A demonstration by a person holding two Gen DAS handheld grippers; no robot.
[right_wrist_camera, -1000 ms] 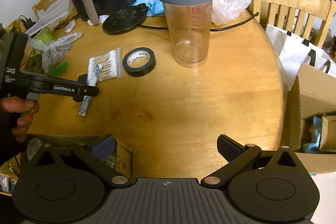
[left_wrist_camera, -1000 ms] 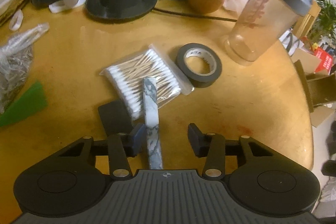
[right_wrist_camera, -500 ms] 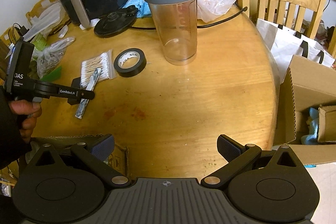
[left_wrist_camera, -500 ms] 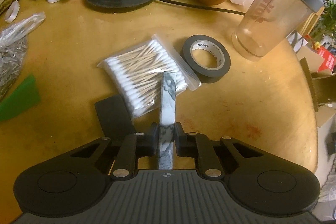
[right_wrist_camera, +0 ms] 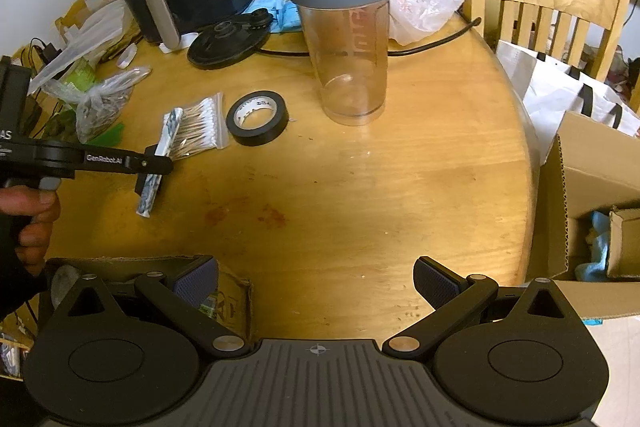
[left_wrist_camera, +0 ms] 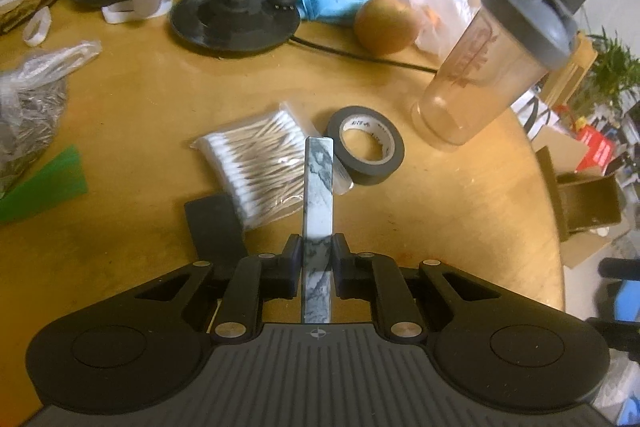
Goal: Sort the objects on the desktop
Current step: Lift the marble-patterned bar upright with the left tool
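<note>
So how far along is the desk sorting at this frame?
Early. Nothing looks sorted yet. In hand: the left hand-held gripper is shut on the marbled bar, one end raised over the cotton swab bag. Left on the table: the swabs, black tape roll and shaker bottle. The right hand-held gripper hangs open and empty.

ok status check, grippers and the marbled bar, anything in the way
Left gripper shut on marbled bar. Right gripper open, empty. Bar's far end over the cotton swab bag, beside the tape roll. Shaker bottle well clear.
</note>
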